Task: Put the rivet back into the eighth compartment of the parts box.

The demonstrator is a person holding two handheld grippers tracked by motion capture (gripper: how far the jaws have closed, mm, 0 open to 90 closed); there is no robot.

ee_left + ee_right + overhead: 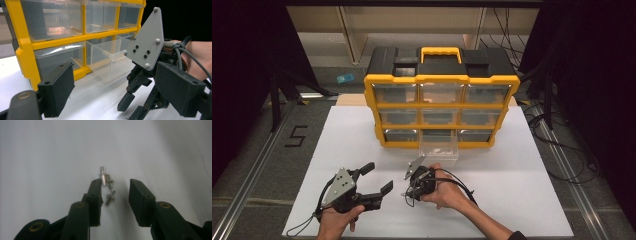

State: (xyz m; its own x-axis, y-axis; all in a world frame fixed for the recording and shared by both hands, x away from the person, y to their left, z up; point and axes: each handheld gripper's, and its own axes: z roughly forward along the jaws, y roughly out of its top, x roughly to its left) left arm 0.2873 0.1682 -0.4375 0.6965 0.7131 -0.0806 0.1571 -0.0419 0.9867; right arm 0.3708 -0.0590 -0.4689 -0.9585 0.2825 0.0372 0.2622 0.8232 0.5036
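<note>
A yellow and black drawer cabinet [442, 97] stands at the far side of a white sheet [522, 190] on the table. Its bottom middle drawer [439, 148], of clear plastic, is pulled out toward the person.

In front of that open drawer, the right gripper [407, 187] is held in the person's right hand [444, 192] and points down at the sheet. In the right gripper view, its two black jaws stand partly apart over a small cluster of metal screws [108, 187] lying on the white sheet. One screw lies between the jaws close to one jaw's inner face, the others sit just past that jaw's tip. The pads do not press on any of them, so nothing is held.

To the left of the right gripper, also in front of the cabinet, the left gripper [379, 177] rests in the person's left hand [334, 220]. Its jaws are spread wide with nothing between them, and they point toward the right gripper and the open drawer.
</note>
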